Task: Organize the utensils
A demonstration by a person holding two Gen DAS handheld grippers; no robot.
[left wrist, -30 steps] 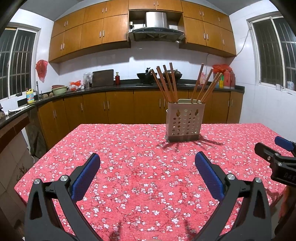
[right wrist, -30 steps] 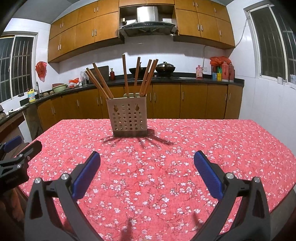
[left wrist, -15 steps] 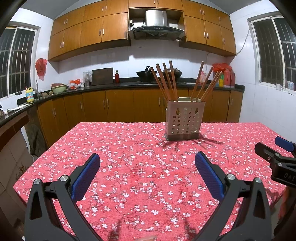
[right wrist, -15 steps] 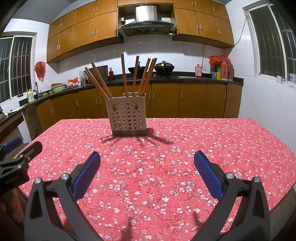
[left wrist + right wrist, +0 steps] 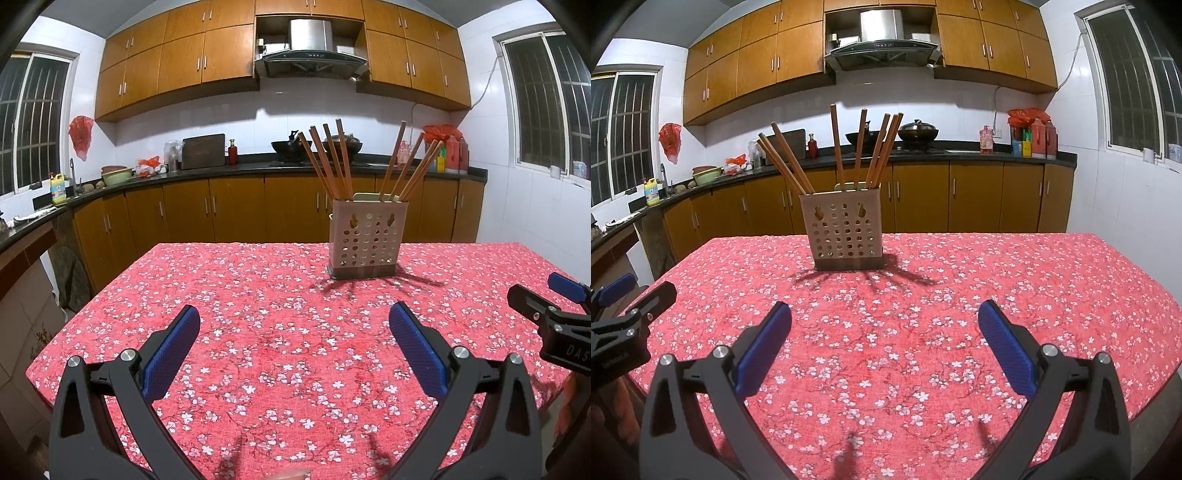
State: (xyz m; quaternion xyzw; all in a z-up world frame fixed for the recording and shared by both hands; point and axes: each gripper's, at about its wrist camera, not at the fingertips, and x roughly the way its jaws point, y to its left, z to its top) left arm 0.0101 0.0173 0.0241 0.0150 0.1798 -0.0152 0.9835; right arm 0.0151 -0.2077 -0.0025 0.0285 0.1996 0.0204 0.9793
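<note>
Over the last second both views have drawn back and sunk a little: the perforated beige metal utensil holder (image 5: 364,239) sits higher and slightly smaller in frame, and more of the red cloth with small white blossoms (image 5: 280,332) shows in front of it — a sign that the grippers are pulling away, not closing in. The brown wooden chopsticks (image 5: 334,157) stand in the holder in two leaning bunches, one to the left and one to the right, and no loose utensil shows on the cloth, so the sorting looks done or nearly so. The left gripper (image 5: 294,332) and the right gripper (image 5: 884,325) both hang spread wide over the near edge of the table, empty, each well apart from the holder. Nothing lies between them and it — only bare cloth and the holder's spidery shadow (image 5: 882,275). Far behind runs a dark kitchen counter (image 5: 221,170).
</note>
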